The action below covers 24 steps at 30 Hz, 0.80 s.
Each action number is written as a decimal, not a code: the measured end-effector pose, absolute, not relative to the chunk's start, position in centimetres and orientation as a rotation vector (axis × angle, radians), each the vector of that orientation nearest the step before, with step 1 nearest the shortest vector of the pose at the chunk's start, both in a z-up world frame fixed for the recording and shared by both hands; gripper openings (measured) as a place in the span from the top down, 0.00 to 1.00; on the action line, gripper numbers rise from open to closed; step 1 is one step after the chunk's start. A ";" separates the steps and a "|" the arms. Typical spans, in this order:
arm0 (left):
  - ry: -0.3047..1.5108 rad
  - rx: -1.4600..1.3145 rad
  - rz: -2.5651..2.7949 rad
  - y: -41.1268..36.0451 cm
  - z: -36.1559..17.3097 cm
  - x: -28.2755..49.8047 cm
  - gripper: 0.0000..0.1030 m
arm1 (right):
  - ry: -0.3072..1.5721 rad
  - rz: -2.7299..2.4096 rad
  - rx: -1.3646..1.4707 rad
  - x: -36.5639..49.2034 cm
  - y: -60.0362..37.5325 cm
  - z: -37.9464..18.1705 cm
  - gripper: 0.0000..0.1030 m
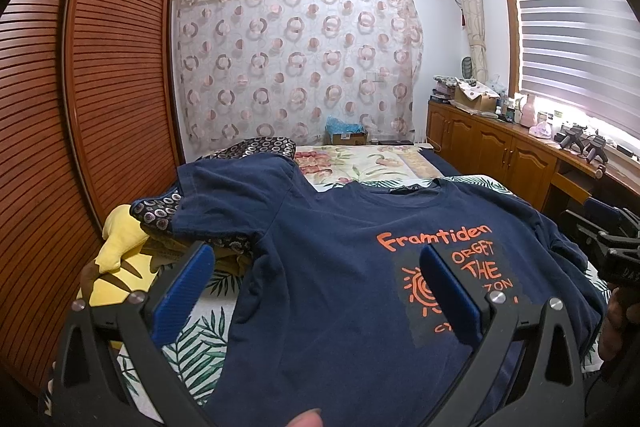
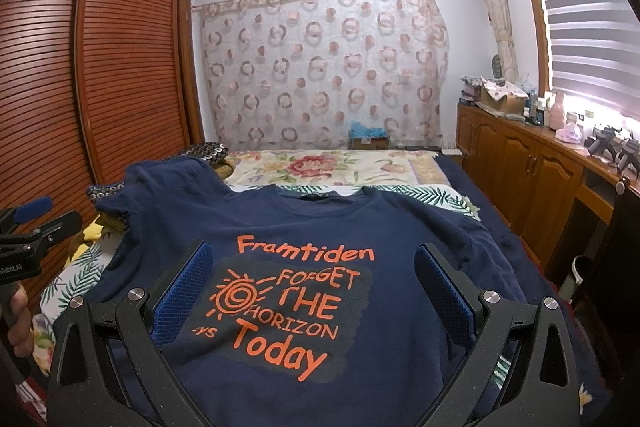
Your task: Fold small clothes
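Observation:
A navy T-shirt (image 1: 332,267) (image 2: 304,223) with orange print lies front up on the bed, collar toward the far wall. Its left sleeve rests on a pile of clothes. My left gripper (image 1: 316,263) is open above the shirt's left half, blue pads wide apart, nothing between them. My right gripper (image 2: 314,263) is open too, hovering over the printed chest. Each gripper shows at the edge of the other's view: the right gripper (image 1: 608,243) at far right, the left gripper (image 2: 36,227) at far left with a hand on its handle.
The bed carries a leaf-print sheet (image 1: 200,347) and a floral blanket (image 2: 320,165). A pile of clothes with a yellow item (image 1: 120,247) lies at left beside the slatted wardrobe (image 1: 100,107). Wooden cabinets (image 2: 520,163) with clutter run along the right, under the window.

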<state>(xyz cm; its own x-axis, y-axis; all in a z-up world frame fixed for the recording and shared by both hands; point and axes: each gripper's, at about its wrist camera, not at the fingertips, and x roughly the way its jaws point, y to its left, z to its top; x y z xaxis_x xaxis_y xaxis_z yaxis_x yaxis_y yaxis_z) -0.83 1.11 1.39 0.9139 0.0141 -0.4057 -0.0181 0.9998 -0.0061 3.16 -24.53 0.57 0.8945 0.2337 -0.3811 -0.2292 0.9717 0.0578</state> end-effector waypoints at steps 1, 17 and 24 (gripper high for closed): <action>0.418 -0.007 0.015 1.1 1.3 -0.8 0.00 | 0.397 0.239 0.010 3.2 -24.5 0.6 0.01; 0.497 -0.014 -0.011 7.8 0.8 3.2 0.00 | 0.406 0.321 -0.048 6.8 -19.9 -0.9 0.01; 0.561 -0.008 -0.030 11.3 0.3 6.7 0.01 | 0.436 0.393 -0.075 8.7 -17.5 -1.7 0.01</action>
